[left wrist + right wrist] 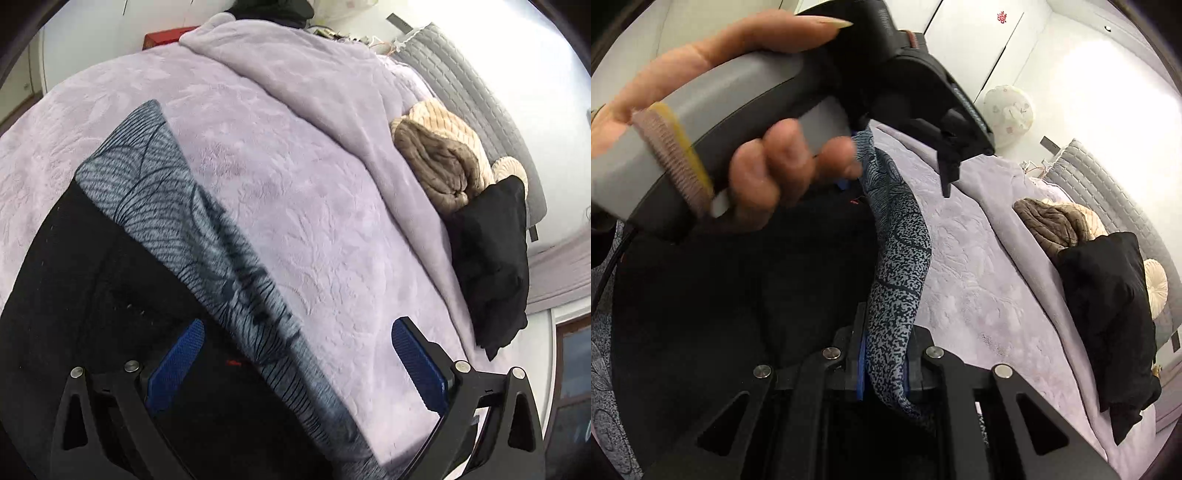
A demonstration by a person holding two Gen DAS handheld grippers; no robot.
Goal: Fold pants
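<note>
right tongs (884,363) pressed together, pinching a fold of the grey patterned pants (897,266), which hangs lifted above the bed (979,258). left tongs (297,363) spread wide, nothing between the blue pads (417,365), hovering over the pants' black side (92,266) and patterned edge (177,206). a hand (768,173) grips the left tool's grey handle, up-frame of the pinch. beyond the pants on the lilac bed cover: brown blanket bundle (443,170), black pillow (491,266) just beside it. no containers seen

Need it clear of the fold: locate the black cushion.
The black cushion lies at the right side of both views on the lilac blanket, against the brown plush throw.
</note>
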